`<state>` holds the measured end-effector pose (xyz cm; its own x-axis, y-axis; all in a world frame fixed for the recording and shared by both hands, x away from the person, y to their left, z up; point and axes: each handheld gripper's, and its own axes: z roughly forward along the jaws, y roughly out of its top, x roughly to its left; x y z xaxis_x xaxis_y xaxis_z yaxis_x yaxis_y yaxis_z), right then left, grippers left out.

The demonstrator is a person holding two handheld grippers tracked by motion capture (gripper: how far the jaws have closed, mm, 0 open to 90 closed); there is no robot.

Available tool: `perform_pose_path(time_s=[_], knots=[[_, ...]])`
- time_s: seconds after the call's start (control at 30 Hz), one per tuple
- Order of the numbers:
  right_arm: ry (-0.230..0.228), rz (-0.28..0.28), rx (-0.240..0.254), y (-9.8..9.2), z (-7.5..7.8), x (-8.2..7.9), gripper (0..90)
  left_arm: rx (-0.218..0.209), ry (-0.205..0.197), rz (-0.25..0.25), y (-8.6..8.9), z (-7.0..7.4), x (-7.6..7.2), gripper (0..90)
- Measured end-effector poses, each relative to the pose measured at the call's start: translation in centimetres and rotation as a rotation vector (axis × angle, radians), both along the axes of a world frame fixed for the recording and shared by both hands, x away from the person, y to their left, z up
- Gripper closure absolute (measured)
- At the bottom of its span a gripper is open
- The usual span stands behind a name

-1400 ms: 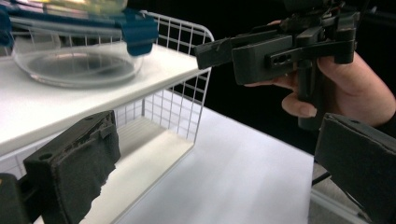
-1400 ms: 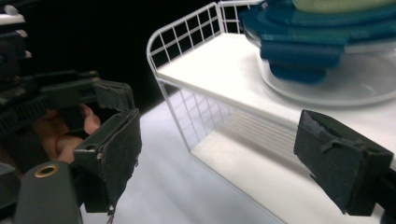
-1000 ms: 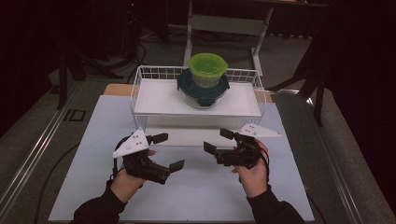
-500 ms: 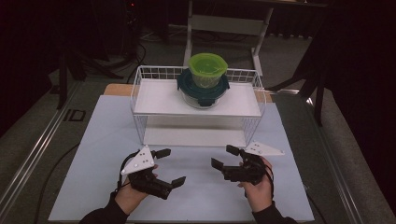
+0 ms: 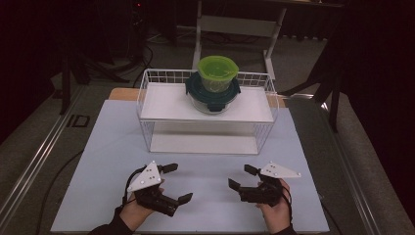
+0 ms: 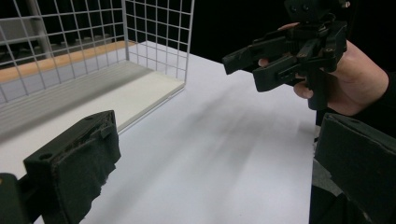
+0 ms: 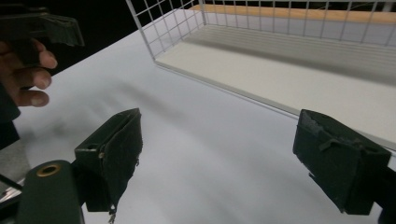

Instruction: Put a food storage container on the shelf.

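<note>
The left gripper [image 5: 177, 183] had its jaws spread wide with nothing between them; in the left gripper view the two black padded jaws stood at the lower left and lower right corners with bare white tabletop [image 6: 219, 154] between. The right gripper [image 5: 241, 177] was likewise released, its jaws parted and empty, and in the right gripper view the same white surface lay between the two pads. In the high view both grippers sat low in the frame, left of centre and right of centre, well apart from each other, each held in a hand [image 5: 139, 211] coming up from the bottom edge, the jaws pointing toward the middle of the table.

Above them, in the centre of the high view, stood a white wire rack [image 5: 147, 115] with a lower shelf and an upper shelf. On the upper shelf, toward the upper middle of the frame, sat a stack of containers [image 5: 214, 90]: a clear one with a dark teal lid below and a green-lidded one [image 5: 218, 68] on top. The stack was well apart from both grippers. In the left gripper view the right gripper [image 6: 250, 63] showed at the upper right, near the corner of the rack [image 6: 154, 42].
</note>
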<state>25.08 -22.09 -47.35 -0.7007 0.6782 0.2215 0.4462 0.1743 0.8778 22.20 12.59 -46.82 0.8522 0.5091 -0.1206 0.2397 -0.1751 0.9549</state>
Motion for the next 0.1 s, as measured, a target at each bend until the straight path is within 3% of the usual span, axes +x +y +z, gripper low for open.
perform_pose_path(time_s=[0.1], knots=[[-0.017,-0.008,-0.001,-0.23,0.10,-0.02,15.4,-0.009,-0.006,0.009,0.19,-0.01,-0.07,0.0]])
